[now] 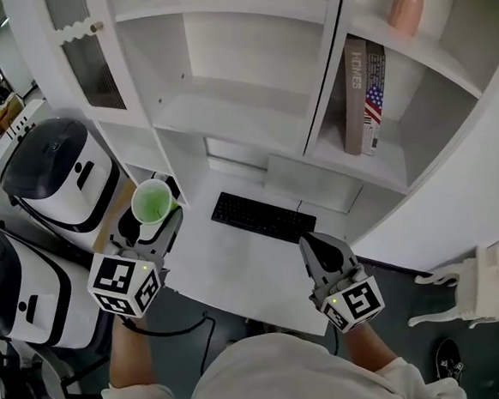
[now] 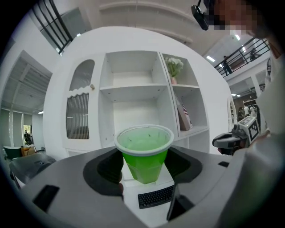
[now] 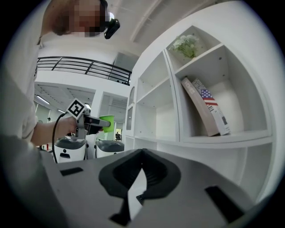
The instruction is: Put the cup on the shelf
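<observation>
The green plastic cup (image 2: 144, 153) is held upright, pinched by the left gripper (image 1: 153, 217) over the desk (image 1: 238, 268), the white shelf (image 1: 226, 119) lying straight ahead and higher, while the right gripper (image 1: 320, 249), jaws pressed together and empty, is positioned farther off.

You can read only one word: pale capitals down the spine of the tall brown book (image 1: 354, 109), standing on the white shelf (image 1: 376, 169), appear to spell "HOME". The thin white book (image 1: 375, 133) leaning against it bears a stars-and-stripes flag label, and its small print is unreadable. The cubes on your left gripper (image 1: 152, 212) and right gripper (image 1: 312, 245) carry black-and-white square markers.
</observation>
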The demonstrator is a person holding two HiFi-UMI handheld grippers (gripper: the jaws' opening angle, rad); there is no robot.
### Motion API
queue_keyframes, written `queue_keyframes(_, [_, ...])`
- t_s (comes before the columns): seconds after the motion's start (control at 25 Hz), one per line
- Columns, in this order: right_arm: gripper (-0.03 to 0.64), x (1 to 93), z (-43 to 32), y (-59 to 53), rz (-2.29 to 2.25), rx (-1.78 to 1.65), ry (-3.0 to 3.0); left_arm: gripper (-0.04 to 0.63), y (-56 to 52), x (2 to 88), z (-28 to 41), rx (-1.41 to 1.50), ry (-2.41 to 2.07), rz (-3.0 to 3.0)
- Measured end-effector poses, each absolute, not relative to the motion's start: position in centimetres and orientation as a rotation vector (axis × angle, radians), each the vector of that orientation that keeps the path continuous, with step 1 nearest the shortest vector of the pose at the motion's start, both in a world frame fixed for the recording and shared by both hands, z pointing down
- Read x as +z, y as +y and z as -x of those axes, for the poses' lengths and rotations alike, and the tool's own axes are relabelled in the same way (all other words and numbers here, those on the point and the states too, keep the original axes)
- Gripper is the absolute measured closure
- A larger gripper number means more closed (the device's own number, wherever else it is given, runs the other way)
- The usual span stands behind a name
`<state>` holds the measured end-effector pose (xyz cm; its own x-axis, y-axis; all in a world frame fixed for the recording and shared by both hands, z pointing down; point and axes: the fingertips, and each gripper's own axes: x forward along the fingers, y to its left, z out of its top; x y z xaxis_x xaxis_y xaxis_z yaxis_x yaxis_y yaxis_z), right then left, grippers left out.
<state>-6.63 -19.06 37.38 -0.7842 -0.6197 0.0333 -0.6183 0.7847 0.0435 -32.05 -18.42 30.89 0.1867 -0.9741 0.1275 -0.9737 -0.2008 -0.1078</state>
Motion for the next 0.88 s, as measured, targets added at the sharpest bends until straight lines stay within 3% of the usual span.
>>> queue_keyframes(0.88, [0.614,39.1,0.4,-21.1,-1.233,0.018,-2.819,0.304,-33.2,24.3,30.3,-0.269,1.794,2.513])
